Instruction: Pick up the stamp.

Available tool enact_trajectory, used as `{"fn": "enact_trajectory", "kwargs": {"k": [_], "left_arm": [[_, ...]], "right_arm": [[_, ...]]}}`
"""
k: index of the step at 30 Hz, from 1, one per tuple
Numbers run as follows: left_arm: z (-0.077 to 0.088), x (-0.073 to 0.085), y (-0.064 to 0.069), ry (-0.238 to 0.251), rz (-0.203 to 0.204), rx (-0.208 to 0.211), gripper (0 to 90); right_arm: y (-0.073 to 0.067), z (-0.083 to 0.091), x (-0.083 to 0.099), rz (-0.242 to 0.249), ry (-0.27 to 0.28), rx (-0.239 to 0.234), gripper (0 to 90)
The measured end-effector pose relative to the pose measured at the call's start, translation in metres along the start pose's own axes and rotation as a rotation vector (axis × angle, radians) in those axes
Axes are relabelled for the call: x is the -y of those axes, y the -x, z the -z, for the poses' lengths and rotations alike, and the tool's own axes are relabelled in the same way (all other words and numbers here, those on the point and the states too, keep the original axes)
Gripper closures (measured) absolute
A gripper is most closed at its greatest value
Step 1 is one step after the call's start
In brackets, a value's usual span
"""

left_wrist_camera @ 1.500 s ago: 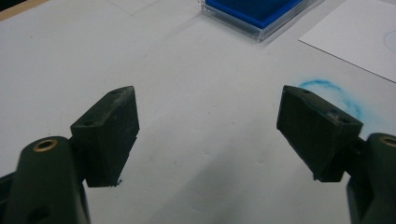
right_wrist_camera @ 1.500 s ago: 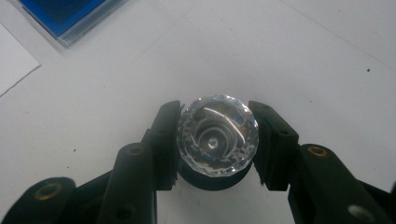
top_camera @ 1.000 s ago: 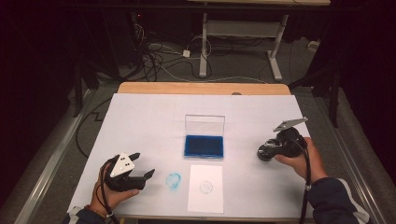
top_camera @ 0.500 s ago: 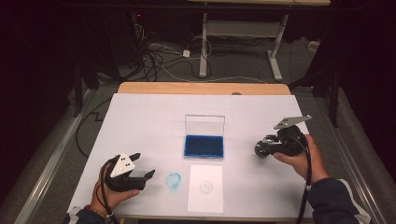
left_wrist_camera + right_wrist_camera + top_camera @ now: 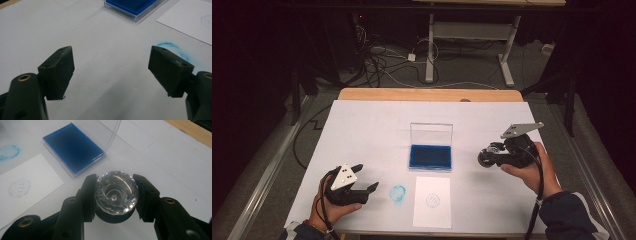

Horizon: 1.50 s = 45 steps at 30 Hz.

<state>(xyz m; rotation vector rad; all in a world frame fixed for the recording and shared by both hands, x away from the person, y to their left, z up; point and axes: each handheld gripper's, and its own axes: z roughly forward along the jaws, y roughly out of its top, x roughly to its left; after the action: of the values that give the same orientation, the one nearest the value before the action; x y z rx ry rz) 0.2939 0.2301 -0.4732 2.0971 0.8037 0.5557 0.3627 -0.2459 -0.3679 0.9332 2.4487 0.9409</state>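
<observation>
My right gripper (image 5: 486, 158) is shut on a round stamp with a clear faceted top (image 5: 116, 192), held above the white table to the right of the ink pad. The blue ink pad (image 5: 430, 156) lies in a clear case whose lid (image 5: 431, 132) stands open behind it. A white card (image 5: 432, 201) with a faint blue round print lies in front of the pad. My left gripper (image 5: 367, 176) rests at the near left, open with nothing between its pads (image 5: 60, 71), and points toward a blue ink smudge (image 5: 397, 194).
The white table cover ends at a wooden strip (image 5: 427, 94) along the far edge. Behind the table, cables and a desk frame lie on the dark floor. In the left gripper view, the smudge (image 5: 170, 47) lies just past the right pad.
My right gripper has risen a little with the stamp and edged left toward the ink pad. The left gripper has stayed put.
</observation>
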Motion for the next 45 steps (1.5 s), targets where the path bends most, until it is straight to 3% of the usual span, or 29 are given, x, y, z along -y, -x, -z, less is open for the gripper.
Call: {"fn": "enact_trajectory", "kwargs": {"k": [15, 30, 45], "left_arm": [[-0.002, 0.000, 0.001, -0.007, -0.004, 0.012, 20.3], [-0.005, -0.003, 0.004, -0.008, -0.009, 0.026, 20.2], [-0.009, -0.013, 0.015, 0.009, -0.048, 0.065, 21.3]], "right_arm": [[-0.026, 0.000, -0.007, 0.059, 0.039, -0.019, 57.7], [-0.049, -0.009, -0.007, 0.087, 0.086, -0.098, 57.7], [-0.067, -0.014, -0.010, 0.107, 0.117, -0.145, 57.7]]}}
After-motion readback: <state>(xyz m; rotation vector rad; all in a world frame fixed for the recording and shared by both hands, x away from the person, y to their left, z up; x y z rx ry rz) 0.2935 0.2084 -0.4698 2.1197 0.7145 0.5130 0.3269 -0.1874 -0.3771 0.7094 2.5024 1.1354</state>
